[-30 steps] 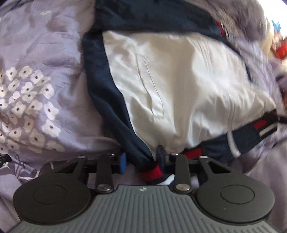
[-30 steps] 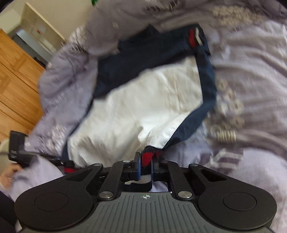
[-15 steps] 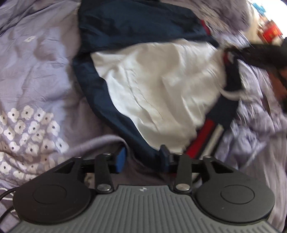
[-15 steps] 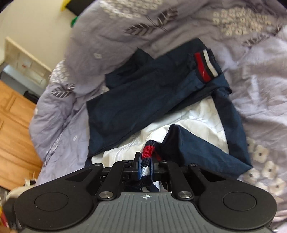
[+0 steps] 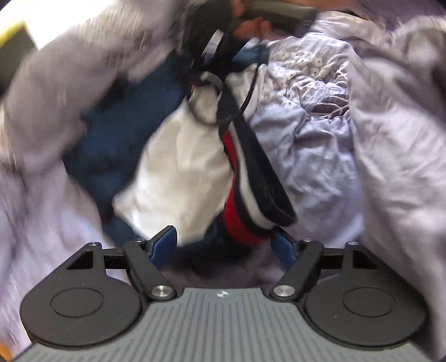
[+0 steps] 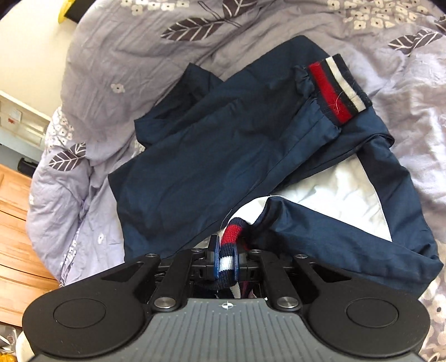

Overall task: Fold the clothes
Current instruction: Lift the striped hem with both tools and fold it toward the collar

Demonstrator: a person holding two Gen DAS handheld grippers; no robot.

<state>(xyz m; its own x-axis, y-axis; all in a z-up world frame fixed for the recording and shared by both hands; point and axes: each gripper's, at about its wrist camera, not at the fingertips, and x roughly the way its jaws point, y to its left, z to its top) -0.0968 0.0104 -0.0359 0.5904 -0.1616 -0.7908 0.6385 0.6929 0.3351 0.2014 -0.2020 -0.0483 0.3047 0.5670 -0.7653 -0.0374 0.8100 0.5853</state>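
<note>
A navy jacket (image 6: 209, 156) with white lining (image 6: 334, 189) lies on the bed, one sleeve across it, its red, white and navy cuff (image 6: 337, 89) at the far right. My right gripper (image 6: 227, 250) is shut on the jacket's striped ribbed hem, with a fold of navy cloth trailing to its right. The left wrist view is blurred. There my left gripper (image 5: 225, 245) has its jaws wide and still opening. The striped hem band (image 5: 245, 181) and the white lining (image 5: 181, 167) lie just ahead of the blue pads (image 5: 164, 242), which do not press on them.
A rumpled lilac bed cover (image 6: 139, 69) with leaf and flower prints surrounds the jacket. Wooden furniture (image 6: 14, 222) and a white wall fitting (image 6: 19, 122) stand at the left. A hand on the other gripper's grey handle (image 5: 278, 11) shows at the top of the left wrist view.
My left gripper let go of the hem corner, opened wide and rolled. My right gripper carried its hem corner across the jacket, and the white lining is now mostly covered.
</note>
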